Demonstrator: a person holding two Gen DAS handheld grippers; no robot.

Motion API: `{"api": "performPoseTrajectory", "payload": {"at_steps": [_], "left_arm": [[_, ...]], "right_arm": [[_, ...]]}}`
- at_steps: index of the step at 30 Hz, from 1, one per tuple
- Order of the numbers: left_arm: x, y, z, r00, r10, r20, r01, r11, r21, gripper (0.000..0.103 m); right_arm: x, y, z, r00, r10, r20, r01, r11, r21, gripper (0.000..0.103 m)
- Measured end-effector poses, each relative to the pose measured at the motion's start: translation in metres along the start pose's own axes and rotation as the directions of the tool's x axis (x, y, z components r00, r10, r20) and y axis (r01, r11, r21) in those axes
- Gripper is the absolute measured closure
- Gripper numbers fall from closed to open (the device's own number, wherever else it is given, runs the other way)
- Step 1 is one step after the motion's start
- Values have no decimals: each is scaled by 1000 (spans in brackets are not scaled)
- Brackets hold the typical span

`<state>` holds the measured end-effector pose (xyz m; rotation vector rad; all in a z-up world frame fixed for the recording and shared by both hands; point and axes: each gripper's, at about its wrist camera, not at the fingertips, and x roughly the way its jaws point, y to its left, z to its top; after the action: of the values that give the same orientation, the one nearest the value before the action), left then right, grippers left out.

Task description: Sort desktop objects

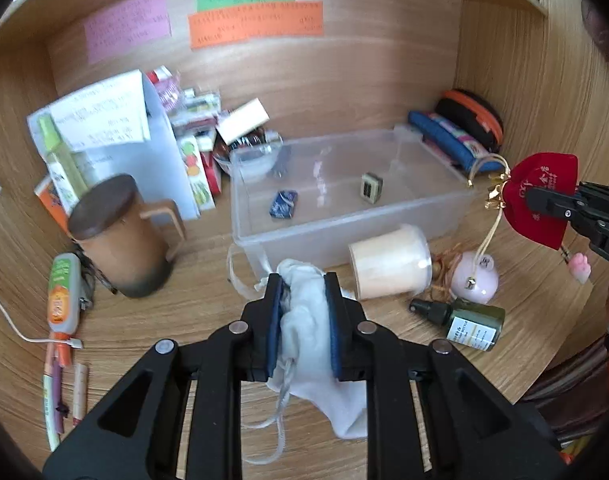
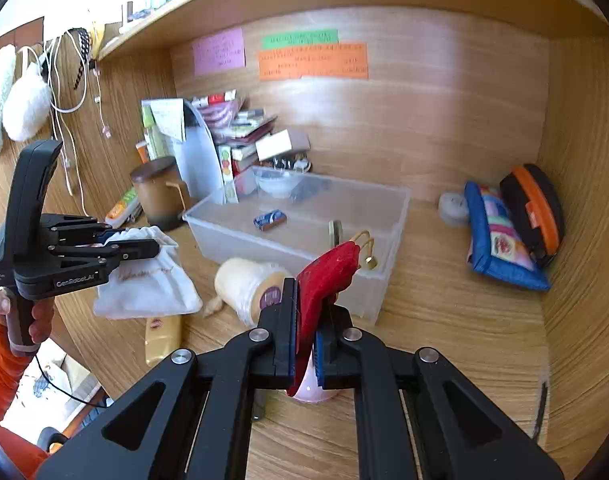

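My left gripper (image 1: 303, 286) is shut on a white drawstring pouch (image 1: 310, 344) and holds it above the desk, just in front of the clear plastic bin (image 1: 344, 216). It also shows in the right wrist view (image 2: 154, 246) with the pouch (image 2: 148, 280) hanging from it. My right gripper (image 2: 310, 292) is shut on a red drawstring pouch (image 2: 324, 280) with gold cords, near the bin's front right corner (image 2: 376, 280). In the left wrist view that red pouch (image 1: 544, 196) hangs to the right of the bin. The bin holds a small blue packet (image 1: 282, 204) and a small dark box (image 1: 371, 187).
A cream cup (image 1: 390, 262) lies on its side before the bin, beside a pink round toy (image 1: 476, 278) and a green bottle (image 1: 470, 322). A brown lidded mug (image 1: 120, 236), boxes and papers stand left. Blue (image 2: 500, 240) and black-orange pouches (image 2: 534, 212) lie right.
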<state>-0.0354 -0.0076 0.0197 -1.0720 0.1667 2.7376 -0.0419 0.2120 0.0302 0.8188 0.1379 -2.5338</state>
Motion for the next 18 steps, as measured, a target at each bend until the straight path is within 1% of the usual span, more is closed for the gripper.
{"api": "performPoseTrajectory", "payload": {"at_steps": [3,5,7,10,12,13,14,15,16,17,18], "left_arm": [[-16,1,6,999,16,44,-16,1000,-2,94],[-27,2,13,997,12,73,-12,1000,-3,94],[-32,2,17,996,24,86,-24,1000,5,94],[-29,4,16,996,52,79,-53,998,19,94],[-22,12,11,999,27,41,-27,1000,-1,94],[-19,18,6,1000,22,21,-21,1000,-11,92],[-15,23,1,1000,17,-1,-17,1000,-18,88],[-11,28,-4,1000,16,-18,-16,1000,-24,74],[-5,33,-10,999,9,-41,-10,1000,-29,53],[1,38,-17,998,2,-62,-4,999,-33,43],[8,43,-24,997,-6,-82,3,999,-39,36]], "right_arm": [[-10,0,7,1000,-3,23,3,1000,-1,97],[-15,1,12,999,-10,37,10,1000,-4,97],[-19,1,16,999,-18,50,19,1000,-10,97],[-20,3,20,998,-17,54,18,1000,-11,97],[-18,4,19,999,-14,49,14,1000,-10,97],[-17,4,19,999,-10,47,10,1000,-8,97],[-15,4,17,999,-3,40,3,1000,-7,97],[-13,4,16,999,2,37,-1,1000,-4,97],[-12,4,15,999,7,32,-7,1000,-4,97],[-11,4,14,1000,9,28,-8,1000,-3,97],[-8,4,13,1000,13,24,-13,1000,-1,97]]}}
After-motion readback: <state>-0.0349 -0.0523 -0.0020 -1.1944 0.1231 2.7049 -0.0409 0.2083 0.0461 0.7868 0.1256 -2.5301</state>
